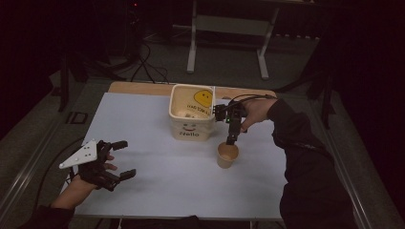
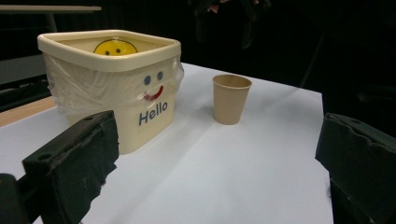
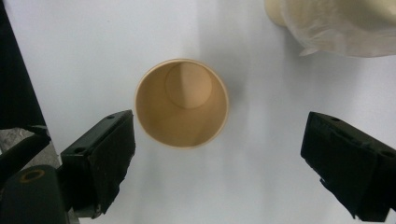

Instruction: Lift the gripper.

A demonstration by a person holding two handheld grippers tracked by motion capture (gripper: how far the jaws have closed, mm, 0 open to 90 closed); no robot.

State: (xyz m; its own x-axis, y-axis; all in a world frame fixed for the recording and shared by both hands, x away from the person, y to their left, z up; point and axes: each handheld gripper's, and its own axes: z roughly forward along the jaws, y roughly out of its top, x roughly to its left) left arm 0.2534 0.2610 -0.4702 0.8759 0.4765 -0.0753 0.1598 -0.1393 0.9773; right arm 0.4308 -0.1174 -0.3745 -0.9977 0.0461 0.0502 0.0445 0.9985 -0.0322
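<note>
A tan paper cup [image 1: 227,155] stands upright on the white table, just right of a cream tub [image 1: 192,117] marked "Hello". My right gripper [image 1: 231,139] hangs point-down directly above the cup, open; from its own camera the empty cup [image 3: 182,102] lies below, between and beyond the two spread jaws. My left gripper [image 1: 122,160] rests open near the table's left front, nothing between its fingers. Its camera looks across at the tub [image 2: 112,84] and the cup [image 2: 230,99].
The tub has a clear plastic liner and a yellow smiley on its inner wall [image 1: 203,98]; pale items lie inside it. A white sheet [image 1: 143,143] covers the wooden table. Metal stand legs [image 1: 193,43] rise on the floor beyond.
</note>
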